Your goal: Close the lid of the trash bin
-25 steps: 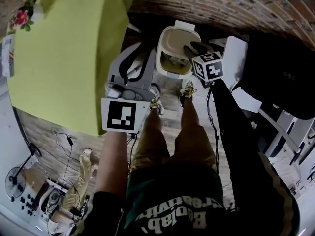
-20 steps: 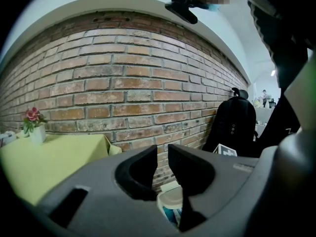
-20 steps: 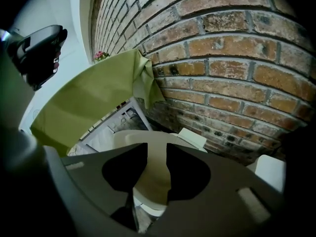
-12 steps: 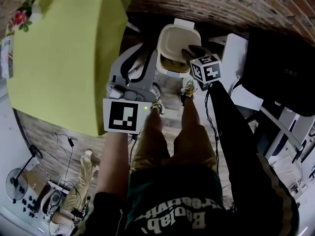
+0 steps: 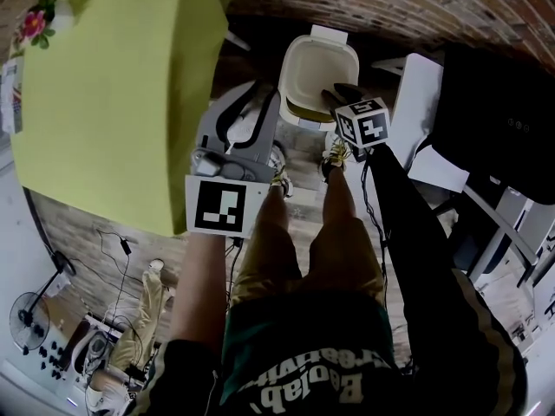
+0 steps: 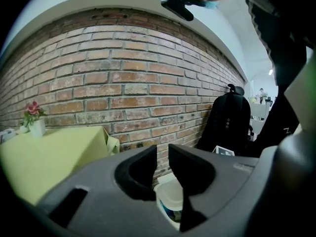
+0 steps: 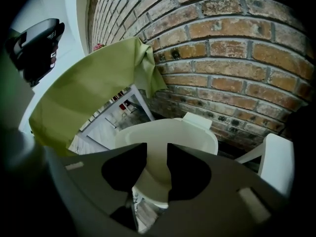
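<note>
Left gripper (image 6: 162, 157) nearest, jaws parted by a narrow gap, empty; right gripper (image 7: 157, 154) further out, jaws likewise parted with nothing clamped, at the front rim of the bin (image 5: 301, 111), whose lid (image 5: 317, 66) stands part-raised before the brick wall (image 5: 390, 3).

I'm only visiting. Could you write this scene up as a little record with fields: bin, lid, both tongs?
Setting: trash bin on the floor by a brick wall, beside a table under yellow-green cloth
Bin top: lid raised, not yet closed
Left: left tongs open, empty, farther from the bin
Right: right tongs open, empty, close to the bin, aimed at the lid
Holder: person standing, feet before the bin
</note>
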The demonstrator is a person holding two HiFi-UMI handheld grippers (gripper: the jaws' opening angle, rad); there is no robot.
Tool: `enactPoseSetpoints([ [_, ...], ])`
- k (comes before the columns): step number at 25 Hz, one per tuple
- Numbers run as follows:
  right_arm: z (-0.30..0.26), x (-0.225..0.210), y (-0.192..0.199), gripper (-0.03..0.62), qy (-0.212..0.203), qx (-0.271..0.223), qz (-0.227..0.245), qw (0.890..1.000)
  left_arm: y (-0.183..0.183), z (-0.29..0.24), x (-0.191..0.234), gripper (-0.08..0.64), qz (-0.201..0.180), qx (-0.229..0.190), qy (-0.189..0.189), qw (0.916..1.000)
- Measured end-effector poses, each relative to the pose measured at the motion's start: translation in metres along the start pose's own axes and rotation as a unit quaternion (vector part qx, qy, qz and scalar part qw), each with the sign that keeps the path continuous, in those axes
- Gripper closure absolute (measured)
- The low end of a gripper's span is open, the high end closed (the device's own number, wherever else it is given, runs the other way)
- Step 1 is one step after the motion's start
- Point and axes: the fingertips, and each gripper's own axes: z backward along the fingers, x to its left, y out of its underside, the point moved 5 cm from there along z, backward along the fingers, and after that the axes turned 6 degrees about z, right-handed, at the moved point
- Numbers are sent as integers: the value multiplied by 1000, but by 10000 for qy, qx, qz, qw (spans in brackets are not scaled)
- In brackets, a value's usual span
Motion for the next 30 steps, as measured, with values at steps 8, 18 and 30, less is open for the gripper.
enactPoseSetpoints([
  [8, -17, 8, 25, 451, 1, 210, 50, 9998, 7, 6, 9, 477, 84, -13, -128, 9999],
  [18, -41, 16, 51, 426, 42, 505, -28, 9987, 34, 21, 17, 468, 302, 169, -117, 9993],
  [30, -63, 17, 69, 409, 131, 749, -86, 9971, 45, 21, 19, 463, 481, 108, 118, 9987],
])
